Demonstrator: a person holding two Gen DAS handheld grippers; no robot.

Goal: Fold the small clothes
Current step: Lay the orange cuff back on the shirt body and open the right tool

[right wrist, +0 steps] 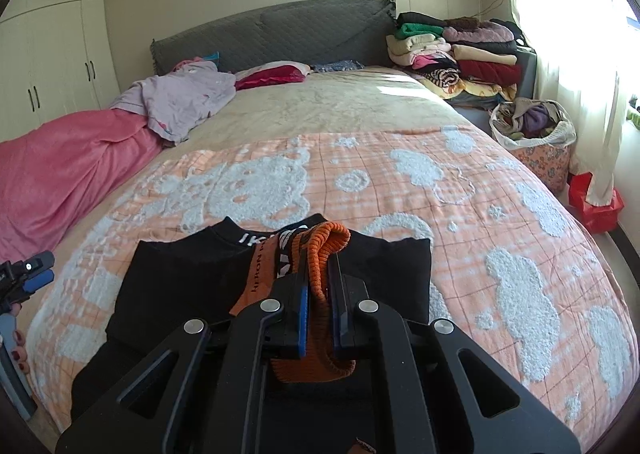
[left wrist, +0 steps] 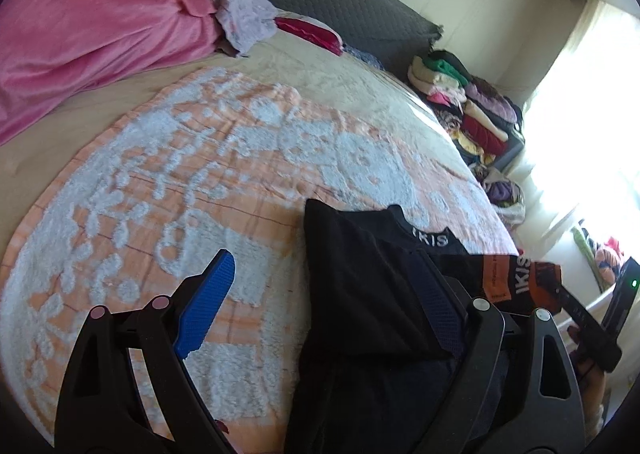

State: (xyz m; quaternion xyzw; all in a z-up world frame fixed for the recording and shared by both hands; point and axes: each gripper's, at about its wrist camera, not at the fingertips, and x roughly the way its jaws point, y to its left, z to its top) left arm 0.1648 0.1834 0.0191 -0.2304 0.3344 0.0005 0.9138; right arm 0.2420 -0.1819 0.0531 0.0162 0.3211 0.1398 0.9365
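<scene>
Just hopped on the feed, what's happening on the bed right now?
A person with handheld grippers is folding a black garment spread on the orange and white blanket. The right gripper is shut on the garment's orange ribbed cuff, holding it over the black body. The left gripper is open, with one blue-padded finger over the blanket and the other over the black fabric. Stacks of folded clothes sit by the headboard.

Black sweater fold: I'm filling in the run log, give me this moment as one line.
right gripper: shut on orange cuff | left gripper: open, over black sweater | sweater on bed blanket
</scene>
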